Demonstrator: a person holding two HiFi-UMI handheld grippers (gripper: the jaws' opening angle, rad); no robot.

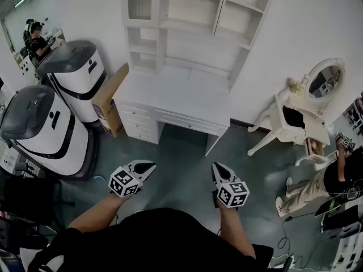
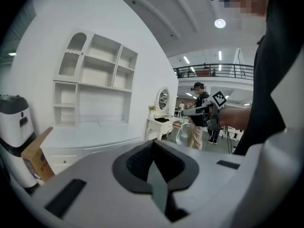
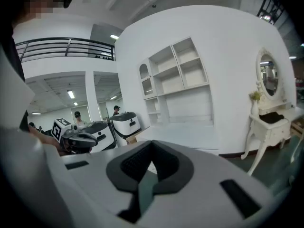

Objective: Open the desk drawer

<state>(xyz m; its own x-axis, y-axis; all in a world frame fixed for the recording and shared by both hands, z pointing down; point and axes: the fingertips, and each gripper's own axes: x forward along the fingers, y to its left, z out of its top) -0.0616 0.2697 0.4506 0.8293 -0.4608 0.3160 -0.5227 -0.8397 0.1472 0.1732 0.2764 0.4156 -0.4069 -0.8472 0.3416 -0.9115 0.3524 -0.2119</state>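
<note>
The white painted desk with a shelved hutch (image 1: pixel 187 67) stands well ahead of both tools, across a stretch of grey-green floor (image 1: pixel 181 157). Its long shallow white drawer (image 1: pixel 190 122), just under the tabletop (image 1: pixel 170 92), sits fully shut and flush with the desk front. A stack of smaller white drawers (image 1: pixel 136 122) lies ahead and a little to the left of the left hand-held gripper (image 1: pixel 149 165).

That left hand-held gripper is clenched on nothing: in its own view the dark pads (image 2: pixel 142 158) meet, with only the distant desk beyond them. The right hand-held gripper (image 1: pixel 218 166) is likewise clenched and empty, its pads (image 3: pixel 142 160) closed together.

Both are carried side by side, close in front of the person's body and tipped slightly downward with their noses toward the desk. This reads as a carrying posture for an approach rather than a reach, and the jaws are probably shut simply because there is nothing near enough to take.

By this reckoning the task has not yet begun. The next move calls for closing the distance, parting one pair of jaws and taking the drawer's pull, which is too small here to make out.

Far to the left of the left hand-held gripper stand two rounded white-and-grey machines (image 1: pixel 37 123). A brown cardboard box (image 1: pixel 110 98) leans between the farther machine and the desk. Off to the right of the right hand-held gripper is a white vanity table with an oval mirror (image 1: pixel 300 115) — well clear of the drawer's travel.
</note>
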